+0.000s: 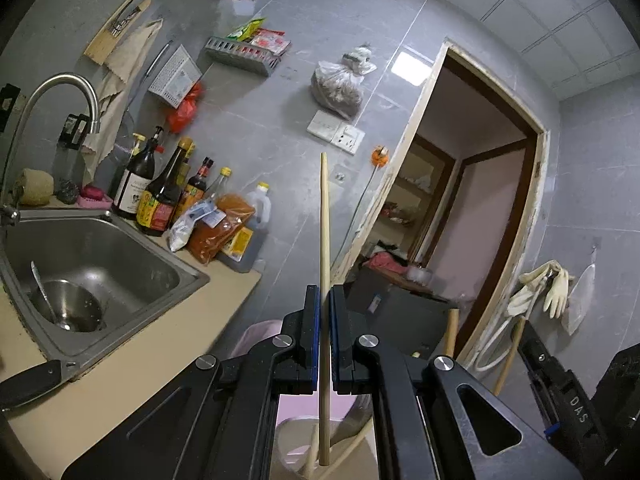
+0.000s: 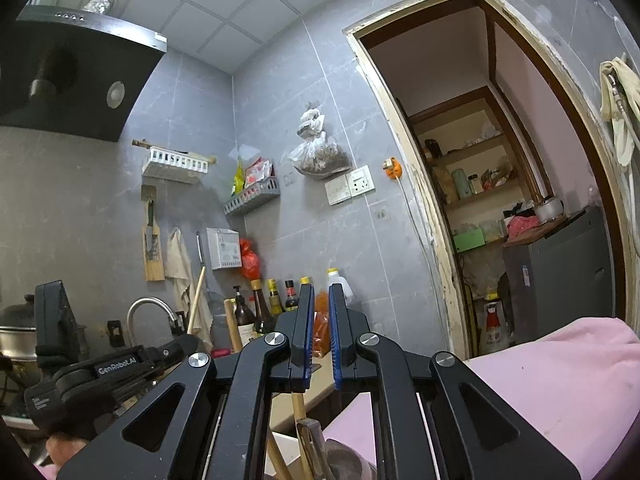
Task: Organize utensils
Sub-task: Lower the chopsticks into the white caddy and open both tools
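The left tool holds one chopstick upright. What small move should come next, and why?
Probably carry the chopstick up and left toward a wall basket. The left tool is shut on its middle, its lower end hangs just over a pale container with other sticks, and the right tool holds nothing. Which holder is meant, I cannot tell.

Chopstick (image 1: pixel 324 216) pale wood; gripper (image 1: pixel 324 300) black w/ blue pads; sink (image 1: pixel 120 240) steel-grey.
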`<state>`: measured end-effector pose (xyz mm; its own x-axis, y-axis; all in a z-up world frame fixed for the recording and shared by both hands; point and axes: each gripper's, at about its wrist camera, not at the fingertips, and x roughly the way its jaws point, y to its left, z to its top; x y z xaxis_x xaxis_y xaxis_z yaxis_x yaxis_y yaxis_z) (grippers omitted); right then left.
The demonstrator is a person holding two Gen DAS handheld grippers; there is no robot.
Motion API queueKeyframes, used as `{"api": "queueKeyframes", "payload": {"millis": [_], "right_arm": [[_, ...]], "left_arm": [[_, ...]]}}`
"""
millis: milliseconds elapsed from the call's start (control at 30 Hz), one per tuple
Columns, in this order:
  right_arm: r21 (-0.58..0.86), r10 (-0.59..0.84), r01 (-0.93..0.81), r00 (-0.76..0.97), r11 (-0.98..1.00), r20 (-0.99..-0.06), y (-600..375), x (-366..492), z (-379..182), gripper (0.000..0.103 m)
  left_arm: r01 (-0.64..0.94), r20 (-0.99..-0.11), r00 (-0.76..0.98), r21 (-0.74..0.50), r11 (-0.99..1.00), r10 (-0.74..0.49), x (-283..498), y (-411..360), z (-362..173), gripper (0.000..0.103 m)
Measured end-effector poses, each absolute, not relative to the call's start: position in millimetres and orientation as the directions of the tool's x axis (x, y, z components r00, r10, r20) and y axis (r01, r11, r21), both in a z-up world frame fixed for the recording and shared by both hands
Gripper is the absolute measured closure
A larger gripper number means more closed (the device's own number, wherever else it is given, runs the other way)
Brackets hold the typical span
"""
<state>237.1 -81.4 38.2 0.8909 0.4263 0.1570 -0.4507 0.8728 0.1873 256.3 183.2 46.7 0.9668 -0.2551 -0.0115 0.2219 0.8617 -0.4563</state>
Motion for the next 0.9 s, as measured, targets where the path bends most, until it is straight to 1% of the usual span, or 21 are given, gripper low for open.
{"api": "queueKeyframes", "payload": {"millis": [133, 267, 367, 467, 533, 667, 900], "right_arm": [[0.186, 0.428, -0.451, 0.891, 0.873, 0.151, -79.2, 237.2, 38.0, 0.098], [0.186, 0.433, -0.455, 0.889, 0.871, 0.151, -78.8, 235.4, 38.2, 0.098], [0.188, 0.433, -0.457, 0.888, 0.870, 0.153, -79.3, 234.7, 39.9, 0.098], [0.194, 0.432, -0.457, 0.888, 0.868, 0.158, -81.3, 232.7, 41.7, 0.098], [0.193, 0.434, -0.459, 0.887, 0.867, 0.159, -82.8, 230.5, 41.9, 0.097], [0.182, 0.443, -0.468, 0.882, 0.865, 0.161, -84.0, 225.5, 45.0, 0.097], [0.132, 0.461, -0.480, 0.874, 0.867, 0.152, -89.0, 210.8, 50.9, 0.097]], "left_arm": [[0.216, -0.059, 0.960, -0.467, 0.857, -0.275, 262.8, 185.2, 42.7, 0.100], [0.212, -0.068, 0.959, -0.473, 0.855, -0.276, 263.6, 186.2, 40.3, 0.100], [0.211, -0.078, 0.959, -0.440, 0.873, -0.271, 261.5, 182.3, 39.2, 0.100], [0.206, -0.123, 0.955, -0.380, 0.902, -0.270, 261.8, 172.2, 36.5, 0.100], [0.205, -0.140, 0.952, -0.361, 0.910, -0.270, 261.5, 167.3, 31.8, 0.100], [0.212, -0.168, 0.944, -0.353, 0.911, -0.284, 261.2, 162.6, 21.5, 0.100], [0.221, -0.187, 0.937, -0.333, 0.917, -0.294, 247.3, 157.9, 16.3, 0.099]]}}
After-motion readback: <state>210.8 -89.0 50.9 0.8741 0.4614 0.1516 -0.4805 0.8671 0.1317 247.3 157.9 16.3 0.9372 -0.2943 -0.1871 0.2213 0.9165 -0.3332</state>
